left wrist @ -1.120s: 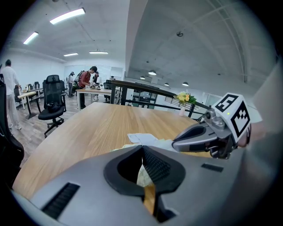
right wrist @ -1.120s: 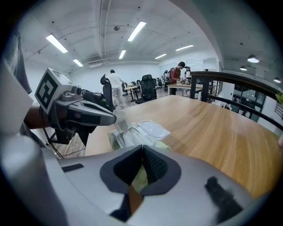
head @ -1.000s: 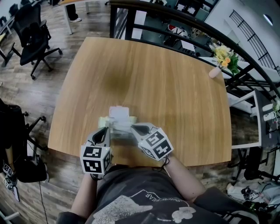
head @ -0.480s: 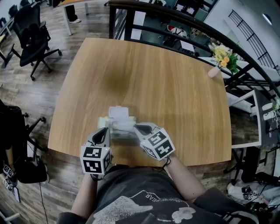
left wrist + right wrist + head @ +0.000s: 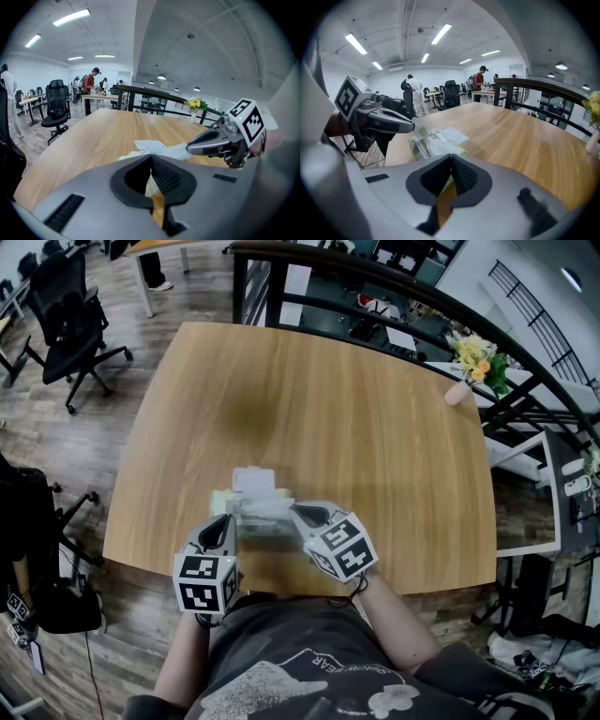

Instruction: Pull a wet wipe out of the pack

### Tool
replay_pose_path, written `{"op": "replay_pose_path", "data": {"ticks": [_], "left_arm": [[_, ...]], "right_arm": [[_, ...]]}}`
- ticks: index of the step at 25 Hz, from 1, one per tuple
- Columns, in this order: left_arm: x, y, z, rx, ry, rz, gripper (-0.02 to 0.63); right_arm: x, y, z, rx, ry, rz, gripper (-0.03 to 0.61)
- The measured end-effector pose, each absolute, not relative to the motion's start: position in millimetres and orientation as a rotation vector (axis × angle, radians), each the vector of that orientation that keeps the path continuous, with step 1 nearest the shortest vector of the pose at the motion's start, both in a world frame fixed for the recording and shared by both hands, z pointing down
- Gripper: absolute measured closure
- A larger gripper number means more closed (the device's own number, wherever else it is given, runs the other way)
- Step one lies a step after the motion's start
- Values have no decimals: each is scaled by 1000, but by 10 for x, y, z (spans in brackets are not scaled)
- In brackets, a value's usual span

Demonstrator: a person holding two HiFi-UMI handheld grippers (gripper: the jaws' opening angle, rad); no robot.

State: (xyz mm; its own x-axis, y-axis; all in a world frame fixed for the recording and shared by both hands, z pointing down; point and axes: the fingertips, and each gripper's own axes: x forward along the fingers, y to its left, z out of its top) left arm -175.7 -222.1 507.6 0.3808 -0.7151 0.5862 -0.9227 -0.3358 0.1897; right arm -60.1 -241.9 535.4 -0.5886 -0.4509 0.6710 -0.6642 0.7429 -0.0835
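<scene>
We're at the near edge of the table (image 5: 375,418), lower middle of the head view, and the pack (image 5: 251,517) lies there with its long axis running left to right across the frame. Its lid (image 5: 255,481) is flipped open toward the top of the picture.

The right gripper (image 5: 296,513) comes in from the right. Its jaws are pressed together on the wet wipe (image 5: 180,151), which stretches as a short white tongue from the pack's opening to the jaw tips. That's plain at the centre right of the left gripper view. The left gripper (image 5: 228,519) sits at the pack's left end with its jaws closed too. In the right gripper view, left of centre, they look nipped on a pale strip of the wrapper's end, so we take that as the anchor.

So here's the geometry that matters. The wipe leads out of the opening toward the right side of the frame, roughly along the pack's length. The right gripper is the one on it, and the left sits opposite.

We judge the pull should go rightward and upward, away from the left gripper. Only a short length looks drawn out and the wipe isn't free yet. If the left hold slips, the whole pack may slide along with the wipe.
</scene>
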Motion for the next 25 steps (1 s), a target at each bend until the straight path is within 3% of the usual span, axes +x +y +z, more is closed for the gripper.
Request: {"op": "replay_pose_path", "data": {"ticks": [25], "left_arm": [[-1749, -2188, 5079, 2149, -1403, 542, 598]], "right_arm": [[-400, -2391, 5327, 916, -2279, 449, 554]]}}
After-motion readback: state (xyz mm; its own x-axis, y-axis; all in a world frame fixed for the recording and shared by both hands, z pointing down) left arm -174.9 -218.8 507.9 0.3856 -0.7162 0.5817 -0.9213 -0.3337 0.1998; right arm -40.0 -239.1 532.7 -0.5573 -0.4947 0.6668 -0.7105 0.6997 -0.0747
